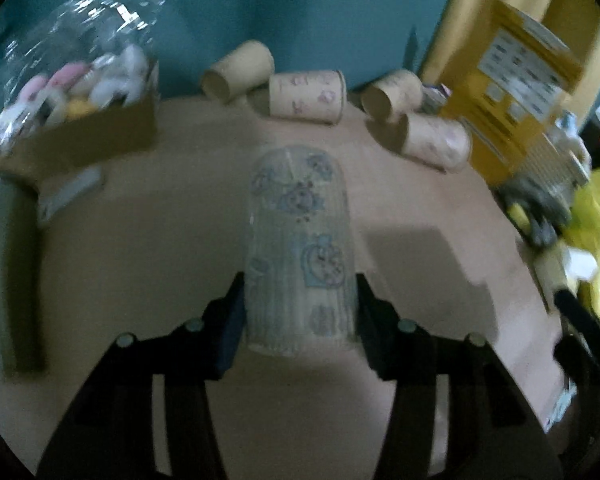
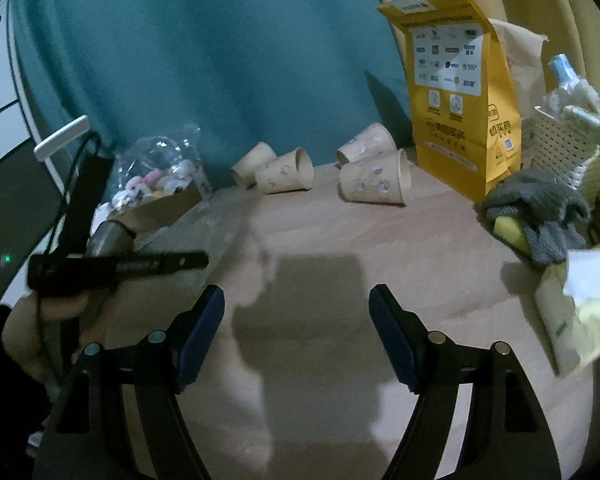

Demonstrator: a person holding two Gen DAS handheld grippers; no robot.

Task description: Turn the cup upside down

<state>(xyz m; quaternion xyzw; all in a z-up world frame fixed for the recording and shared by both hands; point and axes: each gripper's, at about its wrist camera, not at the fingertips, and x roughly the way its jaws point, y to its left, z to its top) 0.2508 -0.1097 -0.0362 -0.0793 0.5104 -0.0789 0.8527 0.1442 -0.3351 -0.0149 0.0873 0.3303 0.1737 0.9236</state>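
Note:
In the left wrist view my left gripper (image 1: 300, 312) is shut on a paper cup with blue cartoon prints (image 1: 298, 248). Both pads press the cup's sides near its wide rim, which faces me. The closed base points away, and the cup is held over the table (image 1: 140, 240). The view is blurred. In the right wrist view my right gripper (image 2: 297, 300) is open and empty above the table (image 2: 340, 240). The held cup does not show in that view.
Several paper cups lie on their sides at the table's back (image 1: 306, 96) (image 2: 374, 182). A cardboard box of wrapped items (image 1: 80, 92) stands back left. A yellow paper bag (image 2: 456, 92), a grey glove (image 2: 540, 208) and a white basket (image 2: 568, 148) stand right.

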